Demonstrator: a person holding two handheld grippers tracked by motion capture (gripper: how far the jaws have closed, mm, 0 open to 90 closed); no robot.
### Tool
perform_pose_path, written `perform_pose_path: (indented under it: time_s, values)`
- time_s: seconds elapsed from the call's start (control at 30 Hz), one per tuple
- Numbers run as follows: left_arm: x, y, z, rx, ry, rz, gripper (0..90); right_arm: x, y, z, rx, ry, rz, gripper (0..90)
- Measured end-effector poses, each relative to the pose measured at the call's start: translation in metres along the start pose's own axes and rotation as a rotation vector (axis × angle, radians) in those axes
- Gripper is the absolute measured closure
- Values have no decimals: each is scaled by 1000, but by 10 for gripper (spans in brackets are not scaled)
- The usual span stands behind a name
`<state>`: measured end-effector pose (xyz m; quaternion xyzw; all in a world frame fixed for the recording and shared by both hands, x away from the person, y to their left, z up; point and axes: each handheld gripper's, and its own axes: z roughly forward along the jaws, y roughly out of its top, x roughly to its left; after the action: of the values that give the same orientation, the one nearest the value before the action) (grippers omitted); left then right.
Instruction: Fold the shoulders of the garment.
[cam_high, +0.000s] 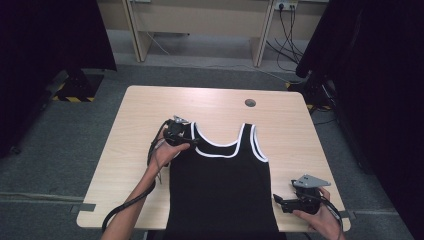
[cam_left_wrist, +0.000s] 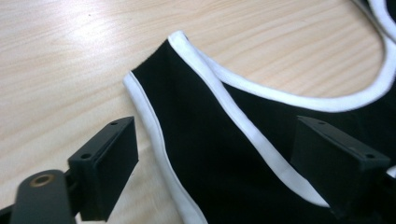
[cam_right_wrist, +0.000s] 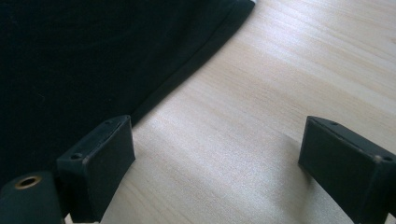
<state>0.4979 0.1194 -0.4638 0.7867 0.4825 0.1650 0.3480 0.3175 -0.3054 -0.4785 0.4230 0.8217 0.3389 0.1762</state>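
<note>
A black tank top (cam_high: 220, 185) with white trim lies flat on the wooden table (cam_high: 145, 107), its hem at the near edge. My left gripper (cam_high: 194, 141) is open at the top's left shoulder strap (cam_left_wrist: 187, 98), one jaw over bare wood and the other over the black cloth. My right gripper (cam_high: 278, 201) is open low beside the top's right side seam (cam_right_wrist: 187, 79), near the hem, its jaws over bare table and not touching the cloth.
A round cable hole (cam_high: 250, 103) sits at the far side of the table. Dark curtains hang left and right, and a desk frame (cam_high: 200, 22) with cables stands beyond on the grey floor.
</note>
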Motion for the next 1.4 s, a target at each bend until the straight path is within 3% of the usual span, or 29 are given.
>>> perform_pose_path:
  time_s: [0.23,0.37,0.4,0.43,0.47,0.6,0.73,0.87,0.97,1.3,1.33,1.4]
  values:
    - [3,12,19,20,40,-16,184,0,0,0,0,2,-1,107]
    - [5,15,29,21,66,-2,216,0,0,0,0,3,-2,107]
    - [6,15,30,10,73,11,247,0,0,0,0,3,-2,107]
    - [6,16,30,1,72,9,404,0,0,0,0,4,-3,107]
    - [7,17,29,1,66,12,404,0,0,0,0,4,-3,107]
    - [2,16,28,-11,40,32,687,0,0,0,0,5,-3,107]
    - [-1,16,27,-9,32,37,797,-1,0,0,0,5,-3,107]
    - [-7,17,20,-32,21,33,824,-1,0,0,0,6,-3,107]
    - [-16,16,5,-72,2,50,823,-1,0,0,0,6,-4,107]
    - [-49,-8,-46,-144,-47,158,786,-1,0,0,0,5,-3,107]
    - [-59,-16,-58,-145,-71,186,758,-1,0,0,0,5,-3,107]
    - [-64,-20,-63,-142,-81,205,720,-1,1,1,-1,4,-3,107]
